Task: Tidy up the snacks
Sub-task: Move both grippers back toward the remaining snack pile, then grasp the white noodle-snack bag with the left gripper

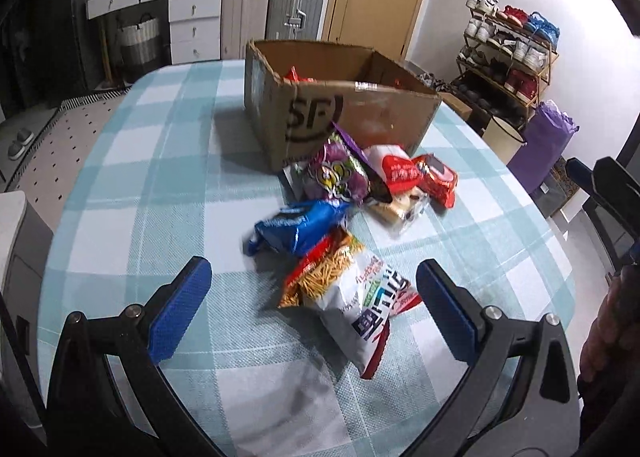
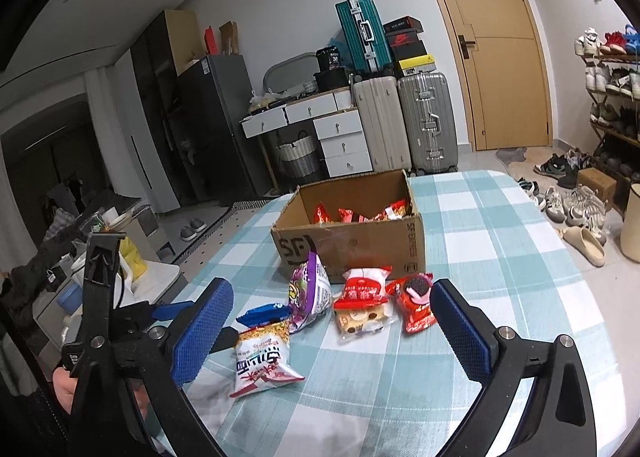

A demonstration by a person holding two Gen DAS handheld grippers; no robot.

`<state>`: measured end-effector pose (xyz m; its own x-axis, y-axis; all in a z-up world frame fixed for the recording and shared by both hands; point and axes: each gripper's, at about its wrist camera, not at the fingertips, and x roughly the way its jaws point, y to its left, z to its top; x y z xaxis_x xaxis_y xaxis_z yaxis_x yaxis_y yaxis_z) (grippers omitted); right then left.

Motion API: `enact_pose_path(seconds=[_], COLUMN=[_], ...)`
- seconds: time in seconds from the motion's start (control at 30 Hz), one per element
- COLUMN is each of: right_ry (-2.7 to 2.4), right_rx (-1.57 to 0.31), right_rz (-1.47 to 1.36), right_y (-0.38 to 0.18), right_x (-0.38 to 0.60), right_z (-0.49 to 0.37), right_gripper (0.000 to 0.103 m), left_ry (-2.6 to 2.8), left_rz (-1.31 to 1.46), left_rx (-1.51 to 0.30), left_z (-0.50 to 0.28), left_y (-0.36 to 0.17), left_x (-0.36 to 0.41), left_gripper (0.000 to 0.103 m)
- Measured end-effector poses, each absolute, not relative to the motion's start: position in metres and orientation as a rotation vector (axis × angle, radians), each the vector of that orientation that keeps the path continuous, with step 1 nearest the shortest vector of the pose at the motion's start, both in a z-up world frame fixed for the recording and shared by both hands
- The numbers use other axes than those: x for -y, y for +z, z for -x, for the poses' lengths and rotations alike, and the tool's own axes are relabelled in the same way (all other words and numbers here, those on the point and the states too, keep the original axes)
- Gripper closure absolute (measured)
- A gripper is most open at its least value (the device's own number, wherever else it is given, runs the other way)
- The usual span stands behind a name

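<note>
Blue-padded fingers of the left gripper (image 1: pixel 314 285) are spread wide around the near noodle-snack bag (image 1: pixel 352 293), nothing being gripped. Farther right, a blue packet (image 1: pixel 296 227), a purple bag (image 1: pixel 340 173) and red packets (image 1: pixel 438 179) are piled before the cardboard box (image 1: pixel 360 113). The right gripper (image 2: pixel 332 321) is likewise held wide, empty, over the checked tablecloth (image 2: pixel 500 225).

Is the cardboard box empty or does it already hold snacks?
It already holds snacks. The box is open at the top, and several red packets lie inside along its bottom; the rest of its floor is hidden.
</note>
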<state>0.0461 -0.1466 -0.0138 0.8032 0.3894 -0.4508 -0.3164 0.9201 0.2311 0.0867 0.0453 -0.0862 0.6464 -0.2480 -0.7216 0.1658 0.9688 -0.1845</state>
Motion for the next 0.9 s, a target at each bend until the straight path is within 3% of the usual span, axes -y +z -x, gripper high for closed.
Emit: enact_pose_path(seconds=[0.4,0.63,0.77,0.9], right_ry=[0.363,0.357,0.356,0.353], right_rx=[-0.556,-0.576,-0.581,-0.587], right_rz=[-0.183,-0.203,-0.211,-0.228], right_y=[-0.041,-0.051,-0.056,-0.061], right_x=[0.159,0.168,0.172,0.177], right_z=[-0.051,-0.055,-0.056,-0.055], right_gripper=[0.003,0.003,0.003,0.003], left_ry=[-0.278,-0.34,-0.378,-0.39], left_rz=[0.1,0.107,0.151,0.171], left_rx=[-0.904,-0.919,-0.914,-0.906], left_z=[-0.104,-0.112,-0.116,-0.117], left_y=[-0.118,-0.133,-0.137,-0.138], left_x=[-0.026,-0.01,-0.012,-0.015], left_gripper=[0.003,0.023,0.041,0.05])
